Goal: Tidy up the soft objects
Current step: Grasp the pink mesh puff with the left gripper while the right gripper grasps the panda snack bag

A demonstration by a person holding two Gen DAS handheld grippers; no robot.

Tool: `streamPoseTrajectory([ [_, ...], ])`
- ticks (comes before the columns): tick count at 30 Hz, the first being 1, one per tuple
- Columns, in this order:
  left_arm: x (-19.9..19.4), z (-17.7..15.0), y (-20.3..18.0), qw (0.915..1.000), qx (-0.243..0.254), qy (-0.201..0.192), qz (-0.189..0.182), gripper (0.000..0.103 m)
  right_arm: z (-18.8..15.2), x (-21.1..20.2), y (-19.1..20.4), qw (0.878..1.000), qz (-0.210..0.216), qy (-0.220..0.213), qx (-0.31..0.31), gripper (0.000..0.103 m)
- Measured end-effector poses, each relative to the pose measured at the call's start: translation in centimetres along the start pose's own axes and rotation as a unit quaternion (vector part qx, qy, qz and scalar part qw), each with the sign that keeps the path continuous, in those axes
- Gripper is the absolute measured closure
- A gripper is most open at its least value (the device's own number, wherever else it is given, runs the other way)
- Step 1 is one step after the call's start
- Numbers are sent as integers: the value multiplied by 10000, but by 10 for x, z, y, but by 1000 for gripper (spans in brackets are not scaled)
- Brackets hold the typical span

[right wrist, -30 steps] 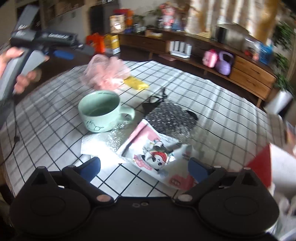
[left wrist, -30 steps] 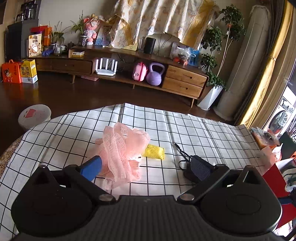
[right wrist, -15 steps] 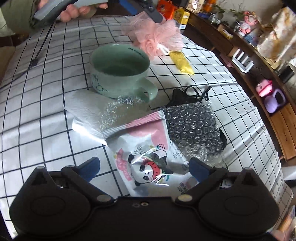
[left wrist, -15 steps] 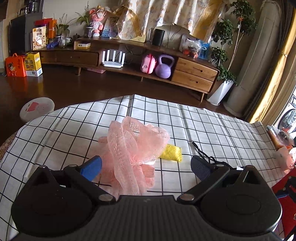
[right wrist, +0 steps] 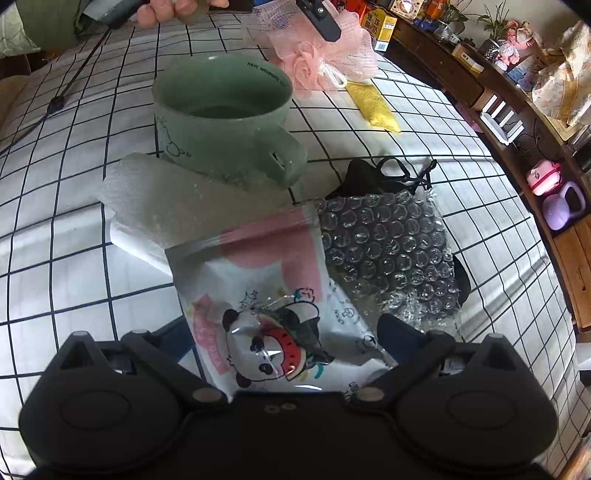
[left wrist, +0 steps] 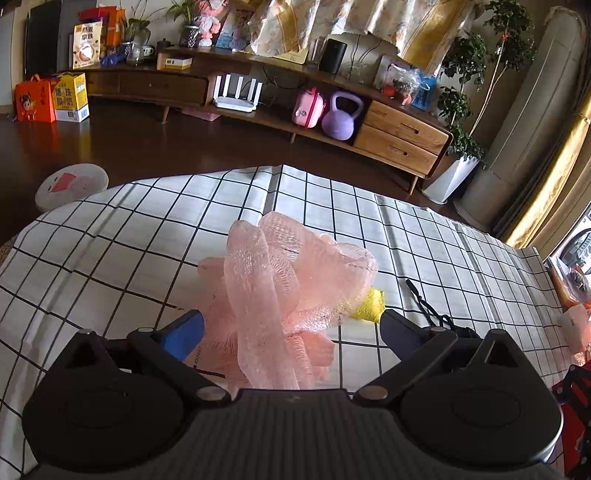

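Left gripper (left wrist: pixel 291 326): my fingers spread wide around the pink mesh pouf (left wrist: pixel 284 291), ready to clamp.
Right gripper (right wrist: pixel 286 338): parted, straddling the panda pouch (right wrist: pixel 273 314), perhaps touching.
Green mug (right wrist: pixel 221 114): at 11 o'clock, pinning the foam sheet (right wrist: pixel 173 199).

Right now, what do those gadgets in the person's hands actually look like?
Each is a black plastic body with two rounded lobes and silver pivot screws, ending in two angled fingers with blue pads: the left gripper and the right gripper. The right wrist view shows the left one's grey handle, a thin black cable and a green sleeve.
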State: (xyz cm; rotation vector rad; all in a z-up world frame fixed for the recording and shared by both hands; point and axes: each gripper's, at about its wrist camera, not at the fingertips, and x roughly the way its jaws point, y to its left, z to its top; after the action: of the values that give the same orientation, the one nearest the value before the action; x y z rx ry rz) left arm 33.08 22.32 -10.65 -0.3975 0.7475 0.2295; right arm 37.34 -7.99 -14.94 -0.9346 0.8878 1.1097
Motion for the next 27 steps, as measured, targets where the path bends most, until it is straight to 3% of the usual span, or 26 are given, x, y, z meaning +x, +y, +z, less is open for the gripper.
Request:
streamPoseTrajectory([
  [3,6,0,2,10000,-22,12,5,7,-1,-2,0,10000,5,-42,40,4],
  [8,13,-2,0,9999,48,66,115,33,0,-4,1,10000,3,-58,72,7],
  [12,16,-4,-2,9996,145,101,241,46,1,-9,3,9999,-23,-66,115,9],
  [14,16,-4,-1,9996,140,99,229,63,2,-13,5,9998,-41,-112,140,9],
  [17,12,-5,-1,9995,168,34,258,74,3,-20,9,9997,-65,-156,166,13],
  [20,6,-6,-4,9990,260,-67,347,82,3,-27,15,9996,-108,-175,173,14],
  [27,-13,-6,-7,9989,277,-227,301,87,0,-48,33,9991,-240,-253,259,16],
])
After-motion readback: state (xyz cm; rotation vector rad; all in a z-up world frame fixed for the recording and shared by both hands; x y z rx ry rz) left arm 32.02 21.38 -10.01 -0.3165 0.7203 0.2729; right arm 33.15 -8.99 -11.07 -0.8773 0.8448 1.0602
